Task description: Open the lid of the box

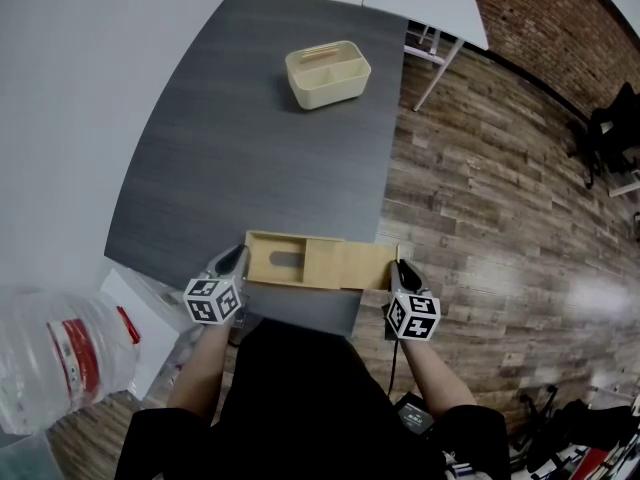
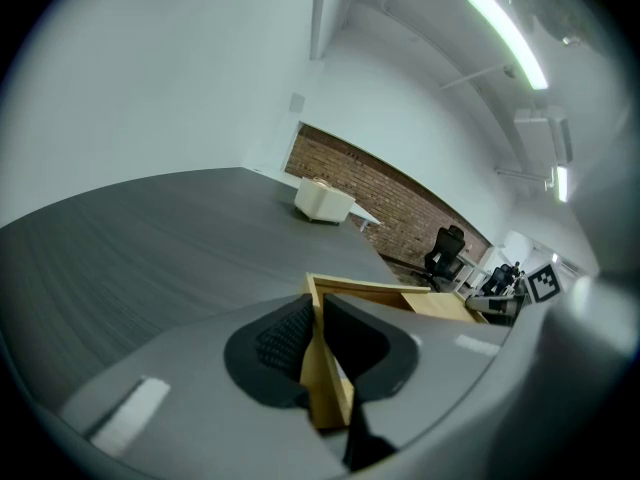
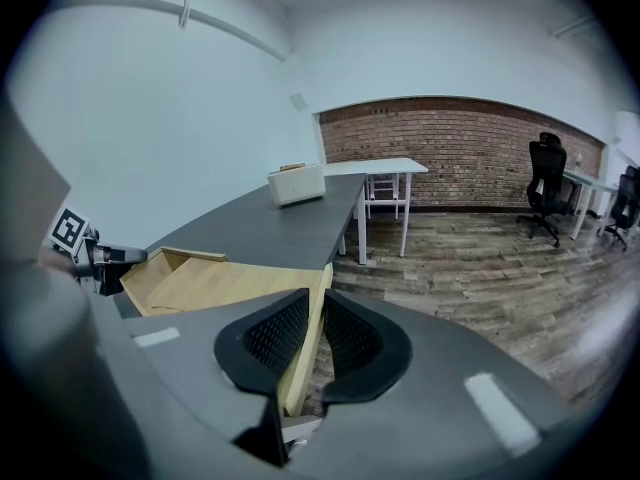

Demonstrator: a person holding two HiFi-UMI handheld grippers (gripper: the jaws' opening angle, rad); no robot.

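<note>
The wooden box [image 1: 285, 260] sat at the near edge of the grey table [image 1: 250, 118], its lid [image 1: 355, 265] slid partway right. I had my left gripper [image 1: 240, 256] clenched on the box's left wall and my right gripper [image 1: 401, 266] clenched on the lid's right end.

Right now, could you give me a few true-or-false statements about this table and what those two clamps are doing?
1. The left gripper is clamped on an end wall of the wooden box. True.
2. The lid fully covers the box. False: it is slid partway out to the right, so the box's inside shows at the left.
3. The right gripper holds nothing. False: its jaws pinch the lid's edge.
4. A cream caddy sits on the far part of the table. True.
</note>
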